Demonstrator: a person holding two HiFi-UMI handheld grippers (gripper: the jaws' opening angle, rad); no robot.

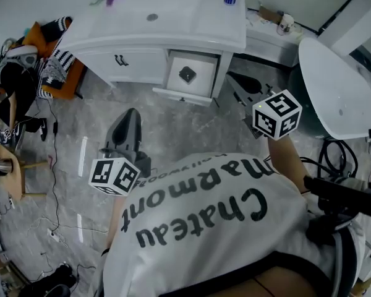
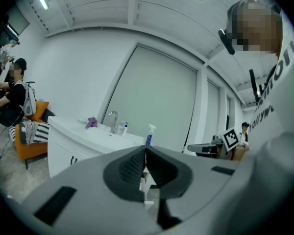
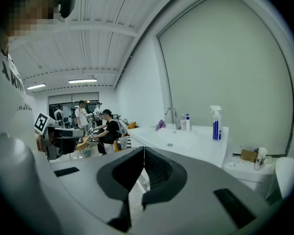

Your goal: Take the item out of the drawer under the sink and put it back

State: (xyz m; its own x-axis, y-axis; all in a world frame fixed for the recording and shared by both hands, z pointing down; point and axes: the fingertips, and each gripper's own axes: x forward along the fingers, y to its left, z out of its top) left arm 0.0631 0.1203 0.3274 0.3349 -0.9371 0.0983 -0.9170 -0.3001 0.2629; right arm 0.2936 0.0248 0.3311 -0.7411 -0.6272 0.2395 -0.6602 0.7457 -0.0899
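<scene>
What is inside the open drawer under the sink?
One small dark item lies on the white bottom of the drawer, roughly in the middle. The rear part is covered by the sink counter, so it cannot be seen.

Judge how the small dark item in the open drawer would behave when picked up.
The dark item looks small and compact, so probably light and rigid. It sits low on the drawer floor, so rolling seems unlikely. Its slipperiness cannot be told.
</scene>
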